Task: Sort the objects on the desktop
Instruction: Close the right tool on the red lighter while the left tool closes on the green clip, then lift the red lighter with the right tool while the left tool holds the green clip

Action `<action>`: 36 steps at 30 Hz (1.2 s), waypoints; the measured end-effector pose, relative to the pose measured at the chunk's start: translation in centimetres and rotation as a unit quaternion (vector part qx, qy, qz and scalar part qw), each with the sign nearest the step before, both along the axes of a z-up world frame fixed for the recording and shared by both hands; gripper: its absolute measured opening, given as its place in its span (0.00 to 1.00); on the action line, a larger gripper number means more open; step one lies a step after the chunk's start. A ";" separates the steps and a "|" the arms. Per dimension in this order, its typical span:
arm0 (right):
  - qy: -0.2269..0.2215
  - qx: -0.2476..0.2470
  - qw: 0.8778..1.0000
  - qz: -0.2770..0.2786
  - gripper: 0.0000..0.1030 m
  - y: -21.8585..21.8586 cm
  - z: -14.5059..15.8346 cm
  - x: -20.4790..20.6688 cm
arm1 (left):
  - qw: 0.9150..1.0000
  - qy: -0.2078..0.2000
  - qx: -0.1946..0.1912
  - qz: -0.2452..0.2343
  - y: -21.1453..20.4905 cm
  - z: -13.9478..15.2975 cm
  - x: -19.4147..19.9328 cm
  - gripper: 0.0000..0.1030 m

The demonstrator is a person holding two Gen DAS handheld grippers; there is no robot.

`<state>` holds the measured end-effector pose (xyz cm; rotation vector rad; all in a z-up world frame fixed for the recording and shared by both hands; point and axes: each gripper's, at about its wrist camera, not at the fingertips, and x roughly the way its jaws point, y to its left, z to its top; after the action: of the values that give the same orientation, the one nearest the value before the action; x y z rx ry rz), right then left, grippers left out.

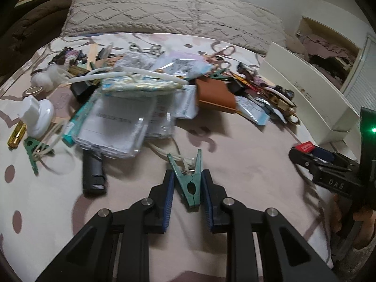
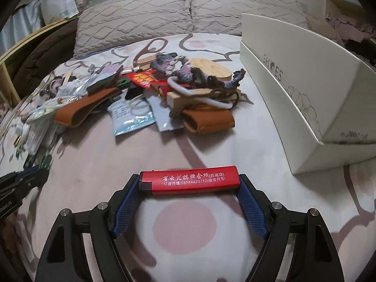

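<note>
My left gripper point(image 1: 188, 188) is shut on a green clothespin point(image 1: 189, 181), whose two prongs point away from me above the bedspread. Crosswise between the blue pads of my right gripper point(image 2: 189, 181) sits a red lighter point(image 2: 190, 180) with white lettering, gripped end to end. In the left wrist view the right gripper point(image 1: 307, 152) shows at the right edge with the red lighter point(image 1: 304, 146) at its tip. The left gripper's fingers point(image 2: 25, 176) show at the left edge of the right wrist view.
A heap of clutter point(image 1: 145, 89) covers the bed: plastic packets, a brown leather pouch point(image 1: 215, 95), a white cable, scissors, another green clothespin point(image 1: 33, 150), a black tube point(image 1: 92, 174). A white shoe box point(image 2: 300, 89) stands at the right. Grey pillows point(image 2: 183, 11) lie behind.
</note>
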<state>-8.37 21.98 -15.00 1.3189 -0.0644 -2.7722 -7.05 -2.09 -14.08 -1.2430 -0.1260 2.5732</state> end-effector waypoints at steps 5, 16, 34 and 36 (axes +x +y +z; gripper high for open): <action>0.007 -0.003 1.000 0.011 0.79 -0.4 0.1 1.6 | 0.999 0.004 0.011 -0.040 1.6 0.3 0.9 0.22; 0.013 -0.001 0.999 0.032 0.79 -1.1 0.1 3.6 | 0.997 0.019 -0.015 -0.080 3.8 0.5 1.6 0.22; 0.010 -0.008 0.999 0.036 0.82 -1.1 0.0 3.6 | 0.996 0.013 -0.039 -0.074 5.2 0.0 -0.1 0.45; 0.010 -0.008 0.999 0.037 0.82 -1.1 0.0 3.6 | 0.996 0.012 -0.045 -0.071 5.4 0.0 -0.4 0.45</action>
<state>-4.74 20.86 -15.02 1.2633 -0.0364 -2.7175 -7.50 3.33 -14.05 -1.2057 0.0810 2.4942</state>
